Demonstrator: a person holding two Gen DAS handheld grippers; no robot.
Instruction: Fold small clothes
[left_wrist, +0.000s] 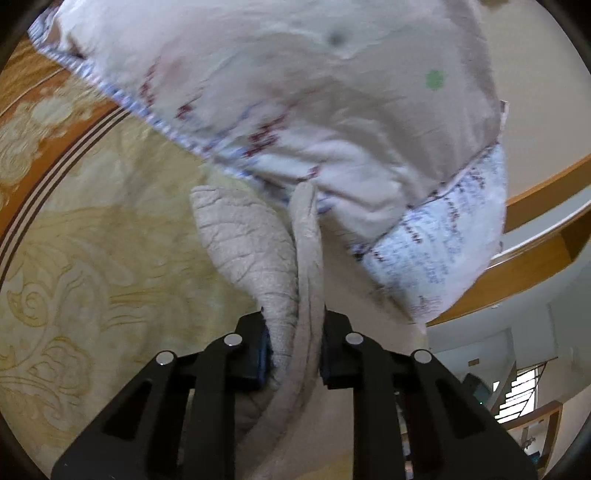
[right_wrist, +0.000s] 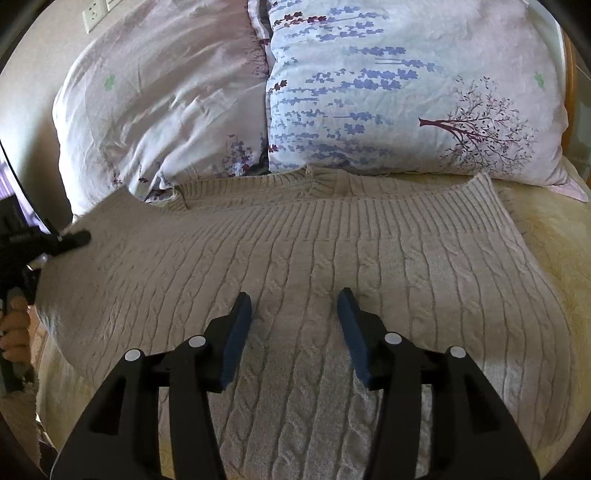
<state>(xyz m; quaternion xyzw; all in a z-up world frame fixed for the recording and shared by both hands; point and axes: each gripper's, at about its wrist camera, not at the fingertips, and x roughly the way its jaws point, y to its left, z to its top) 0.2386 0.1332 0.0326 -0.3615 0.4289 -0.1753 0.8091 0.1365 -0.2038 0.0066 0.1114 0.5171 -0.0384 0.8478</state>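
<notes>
A beige cable-knit sweater (right_wrist: 332, 251) lies spread on the bed, its collar toward the pillows. My right gripper (right_wrist: 295, 306) is open and empty, hovering just above the sweater's middle. My left gripper (left_wrist: 295, 332) is shut on a bunched edge of the sweater (left_wrist: 258, 251) and holds it lifted off the bed. In the right wrist view the left gripper's body (right_wrist: 22, 243) shows at the far left edge beside the sweater's left side, held by a hand.
Two floral pillows (right_wrist: 388, 92) lie at the head of the bed, also seen close in the left wrist view (left_wrist: 295, 92). A yellow patterned bedspread (left_wrist: 92, 277) covers the bed. A wooden bed frame (left_wrist: 535, 192) and a wall socket (right_wrist: 94, 14) are nearby.
</notes>
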